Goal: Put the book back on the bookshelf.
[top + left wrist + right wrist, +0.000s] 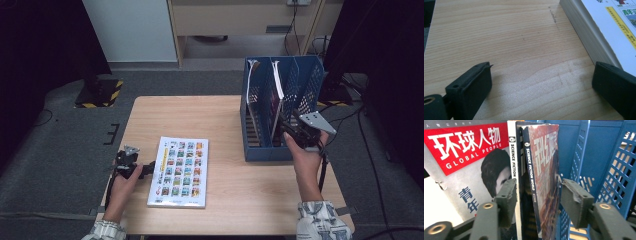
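science fiction world magazine upright between the half-open right gripper jaws, unclamped: risk of toppling in the blue file rack if jaws snag its spine.

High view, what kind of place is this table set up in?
Probably an office or lab recording corner: a small wooden table on grey carpet, a blue file rack holding magazines, a book lying flat, and hazard-striped stand bases with cables on the floor.

High view overhead facing forward over table, gripper views close, sharing book and rack
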Available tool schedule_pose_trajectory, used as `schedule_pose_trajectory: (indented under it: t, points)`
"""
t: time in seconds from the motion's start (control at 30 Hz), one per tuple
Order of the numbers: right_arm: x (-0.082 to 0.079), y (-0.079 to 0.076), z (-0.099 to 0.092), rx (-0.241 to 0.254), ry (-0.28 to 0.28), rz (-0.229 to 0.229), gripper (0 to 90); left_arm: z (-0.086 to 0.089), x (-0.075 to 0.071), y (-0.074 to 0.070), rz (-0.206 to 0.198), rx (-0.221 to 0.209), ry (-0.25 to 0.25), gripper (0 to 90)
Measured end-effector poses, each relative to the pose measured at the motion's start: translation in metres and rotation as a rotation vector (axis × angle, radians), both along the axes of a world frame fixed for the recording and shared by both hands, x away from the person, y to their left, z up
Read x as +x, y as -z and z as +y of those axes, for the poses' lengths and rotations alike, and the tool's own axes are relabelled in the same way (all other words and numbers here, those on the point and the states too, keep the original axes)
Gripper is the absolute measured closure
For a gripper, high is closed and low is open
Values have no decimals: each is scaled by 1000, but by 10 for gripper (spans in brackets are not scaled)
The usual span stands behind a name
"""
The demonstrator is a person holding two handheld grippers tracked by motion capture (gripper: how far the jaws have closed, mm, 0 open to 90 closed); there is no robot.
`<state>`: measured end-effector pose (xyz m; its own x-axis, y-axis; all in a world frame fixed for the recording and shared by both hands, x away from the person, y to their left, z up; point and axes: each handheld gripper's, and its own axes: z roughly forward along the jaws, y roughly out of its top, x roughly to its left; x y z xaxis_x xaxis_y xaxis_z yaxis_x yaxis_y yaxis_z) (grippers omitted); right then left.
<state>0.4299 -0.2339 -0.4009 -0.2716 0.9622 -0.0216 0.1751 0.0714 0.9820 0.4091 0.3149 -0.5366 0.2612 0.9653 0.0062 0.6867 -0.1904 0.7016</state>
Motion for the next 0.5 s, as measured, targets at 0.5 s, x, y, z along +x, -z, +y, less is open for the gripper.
schedule_pose_trajectory:
  t: [0.5]
  points:
    - [-24,2,1,-7,-36,16,324,0,0,0,2,1,2,17]
